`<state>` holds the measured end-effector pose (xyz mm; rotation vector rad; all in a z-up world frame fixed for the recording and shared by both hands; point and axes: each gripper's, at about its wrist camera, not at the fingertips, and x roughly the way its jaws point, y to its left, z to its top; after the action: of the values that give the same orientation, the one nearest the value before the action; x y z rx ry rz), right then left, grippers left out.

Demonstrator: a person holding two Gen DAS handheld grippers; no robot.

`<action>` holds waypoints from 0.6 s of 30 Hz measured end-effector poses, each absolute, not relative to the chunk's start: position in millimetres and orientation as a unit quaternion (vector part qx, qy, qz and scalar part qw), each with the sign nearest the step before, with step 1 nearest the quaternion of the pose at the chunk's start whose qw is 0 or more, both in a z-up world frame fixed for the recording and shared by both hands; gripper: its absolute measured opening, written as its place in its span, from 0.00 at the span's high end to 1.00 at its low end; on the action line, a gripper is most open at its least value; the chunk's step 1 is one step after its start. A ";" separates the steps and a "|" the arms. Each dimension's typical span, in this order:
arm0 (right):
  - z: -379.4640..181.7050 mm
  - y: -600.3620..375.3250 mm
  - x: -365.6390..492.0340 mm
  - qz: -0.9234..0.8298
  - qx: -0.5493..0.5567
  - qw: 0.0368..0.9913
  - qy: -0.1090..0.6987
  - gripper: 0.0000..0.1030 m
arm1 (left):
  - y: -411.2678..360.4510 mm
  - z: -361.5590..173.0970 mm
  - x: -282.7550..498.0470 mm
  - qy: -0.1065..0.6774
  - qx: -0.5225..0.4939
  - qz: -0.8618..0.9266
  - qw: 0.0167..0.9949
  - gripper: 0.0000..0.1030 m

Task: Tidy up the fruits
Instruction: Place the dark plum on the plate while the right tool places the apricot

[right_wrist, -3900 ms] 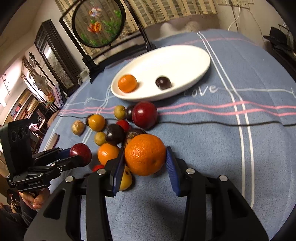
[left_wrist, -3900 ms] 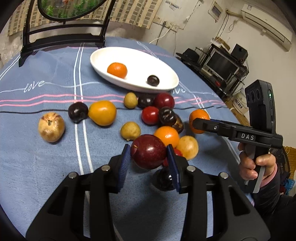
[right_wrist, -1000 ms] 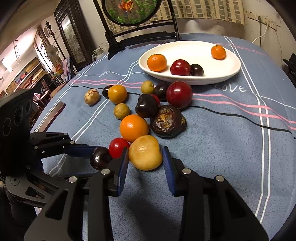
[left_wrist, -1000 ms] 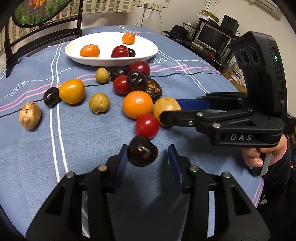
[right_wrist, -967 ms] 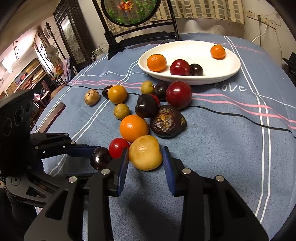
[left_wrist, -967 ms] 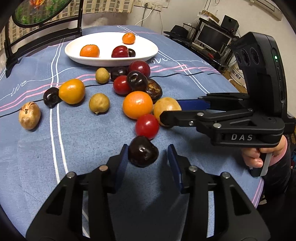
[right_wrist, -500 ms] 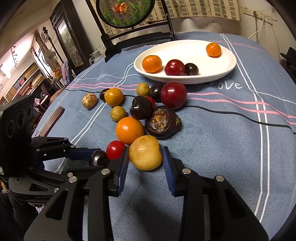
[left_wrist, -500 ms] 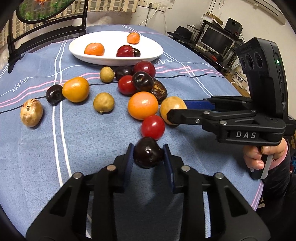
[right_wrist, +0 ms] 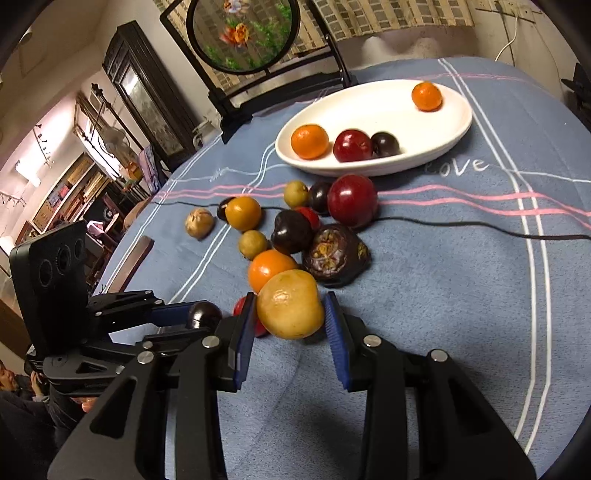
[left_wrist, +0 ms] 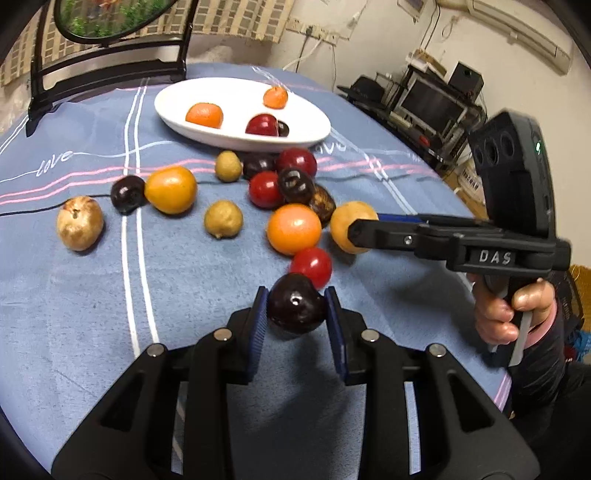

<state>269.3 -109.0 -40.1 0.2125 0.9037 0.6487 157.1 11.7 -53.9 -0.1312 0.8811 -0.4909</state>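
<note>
My left gripper point(left_wrist: 295, 314) is shut on a dark plum point(left_wrist: 296, 302) and holds it just above the blue cloth. My right gripper point(right_wrist: 290, 314) is shut on a yellow fruit point(right_wrist: 290, 303), lifted slightly; it also shows in the left wrist view point(left_wrist: 349, 230). The white oval dish point(left_wrist: 177, 110) at the far side holds two oranges, a red plum and a dark plum; it also shows in the right wrist view point(right_wrist: 454, 125). Several loose fruits lie between the dish and the grippers, among them an orange point(left_wrist: 293, 229) and a red tomato point(left_wrist: 311, 266).
A brown fruit point(left_wrist: 79, 222) lies far left, next to a dark plum point(left_wrist: 127, 194) and a yellow-orange fruit point(left_wrist: 170, 189). A framed round screen point(right_wrist: 243, 33) stands behind the dish. A dark wrinkled fruit point(right_wrist: 334, 254) sits ahead of my right gripper. The table edge drops off right.
My left gripper closed on the dark plum and raised it. My right gripper closed on the yellow fruit and lifted it. Since 3.9 s ago, an orange and a red plum went into the dish.
</note>
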 end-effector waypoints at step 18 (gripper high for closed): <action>12.0 -133.6 363.2 0.214 0.161 0.911 0.314 0.64 | 22.2 33.3 280.3 0.363 -0.058 -0.202 0.908 0.70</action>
<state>363.2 -133.6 12.0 0.3310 0.6481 0.4404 280.3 22.2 33.3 -0.1187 0.7488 -0.4175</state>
